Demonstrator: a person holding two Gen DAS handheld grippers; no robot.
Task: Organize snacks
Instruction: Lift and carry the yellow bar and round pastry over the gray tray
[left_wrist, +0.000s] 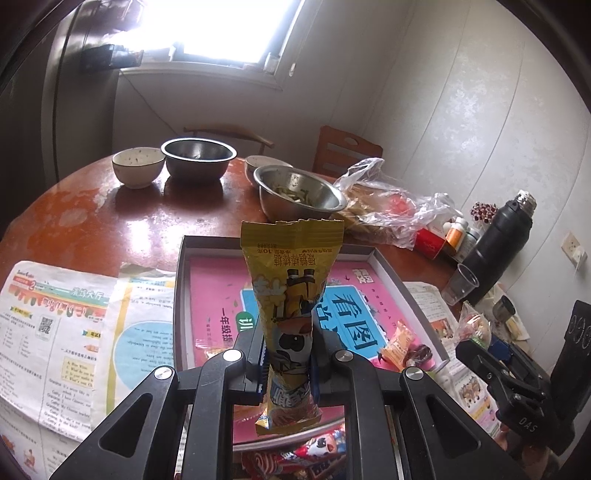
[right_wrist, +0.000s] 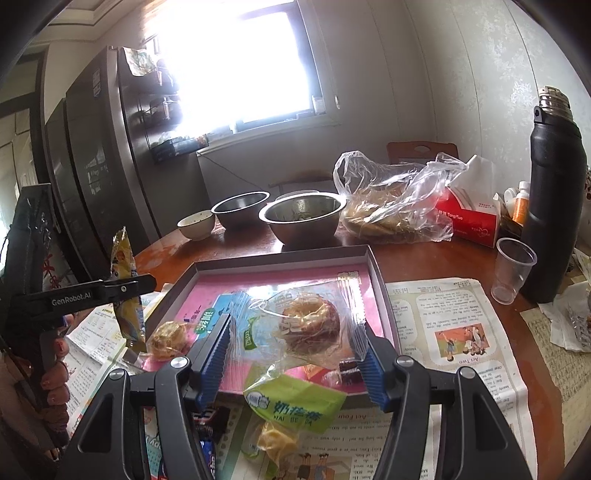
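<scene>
My left gripper (left_wrist: 288, 363) is shut on a tall yellow snack packet (left_wrist: 291, 295) and holds it upright above the near edge of the grey cardboard tray (left_wrist: 181, 280) with a pink book cover inside. It also shows in the right wrist view, where the yellow packet (right_wrist: 125, 280) hangs at the left. My right gripper (right_wrist: 295, 354) is closed on a clear bag with a round pastry (right_wrist: 310, 325) over the tray's (right_wrist: 376, 266) near edge. A small orange candy (left_wrist: 400, 341) and a dark one lie in the tray. A gold-wrapped sweet (right_wrist: 170, 339) lies in its left corner.
Two steel bowls (right_wrist: 303, 218) and a ceramic bowl (right_wrist: 195, 225) stand at the back of the round red table. A plastic bag of food (right_wrist: 391, 203), a red box (right_wrist: 469, 218), a black flask (right_wrist: 554, 192) and a clear cup (right_wrist: 513, 269) are at the right. Newspapers and loose snacks (right_wrist: 291, 406) lie near me.
</scene>
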